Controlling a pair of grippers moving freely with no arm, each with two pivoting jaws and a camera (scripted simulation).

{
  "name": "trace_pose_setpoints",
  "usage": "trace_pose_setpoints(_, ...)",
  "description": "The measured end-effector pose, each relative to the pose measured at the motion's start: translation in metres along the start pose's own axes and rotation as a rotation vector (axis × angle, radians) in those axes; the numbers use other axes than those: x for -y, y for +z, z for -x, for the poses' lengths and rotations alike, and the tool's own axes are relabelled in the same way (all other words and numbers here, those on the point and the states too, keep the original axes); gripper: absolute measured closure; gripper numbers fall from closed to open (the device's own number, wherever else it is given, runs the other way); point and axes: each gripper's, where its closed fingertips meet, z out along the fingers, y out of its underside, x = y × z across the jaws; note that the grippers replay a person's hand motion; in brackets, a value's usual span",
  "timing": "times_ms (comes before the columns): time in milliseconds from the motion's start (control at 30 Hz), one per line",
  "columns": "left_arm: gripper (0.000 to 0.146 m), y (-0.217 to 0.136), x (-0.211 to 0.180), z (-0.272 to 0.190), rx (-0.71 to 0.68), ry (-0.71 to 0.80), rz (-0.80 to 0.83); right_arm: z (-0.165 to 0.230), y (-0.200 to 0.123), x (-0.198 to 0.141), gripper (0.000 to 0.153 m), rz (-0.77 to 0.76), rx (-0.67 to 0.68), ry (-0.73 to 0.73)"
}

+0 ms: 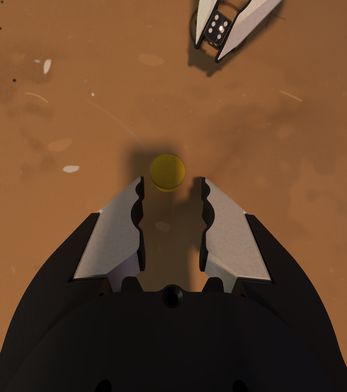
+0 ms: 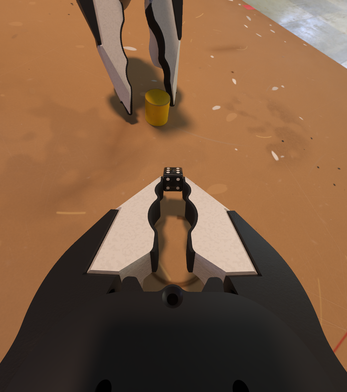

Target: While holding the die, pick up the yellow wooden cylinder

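Note:
The yellow wooden cylinder [image 1: 167, 172] stands upright on the brown table, just beyond my left gripper's tips. My left gripper [image 1: 172, 180] is open and points down at the table, with the cylinder slightly left of the gap's centre line. In the right wrist view the cylinder [image 2: 157, 107] stands between the left gripper's [image 2: 151, 108] two fingers, nearer the right-hand one, not gripped. My right gripper [image 2: 172, 180] is shut on a black die [image 2: 172, 179] with white pips, held at the fingertips. The die [image 1: 216, 28] and right gripper [image 1: 207, 52] also show at the top of the left wrist view.
The brown tabletop [image 2: 62, 148] bears scratches, white flecks and dark stains. Its far right edge [image 2: 308, 42] borders a grey floor [image 2: 327, 21]. A faint ring mark [image 1: 196, 25] lies on the table around the die.

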Motion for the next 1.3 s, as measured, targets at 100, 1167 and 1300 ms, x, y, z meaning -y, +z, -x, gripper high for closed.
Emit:
trace_pose_setpoints(100, 0.092, 0.002, 0.000, 0.002, -0.010, -0.018, 0.002, 0.000, 0.000, 0.000, 0.136, -0.001, 0.001, 0.000)
trace_pose_setpoints(1167, 0.095, -0.018, 0.032, -0.010, -0.091, -0.195, -0.296, -0.004, -0.005, 0.019, 0.136, -0.048, -0.156, -0.332)
trace_pose_setpoints(1300, 0.095, -0.021, 0.035, -0.006, -0.073, -0.232, -0.324, -0.004, -0.006, 0.023, 0.136, -0.060, -0.186, -0.397)
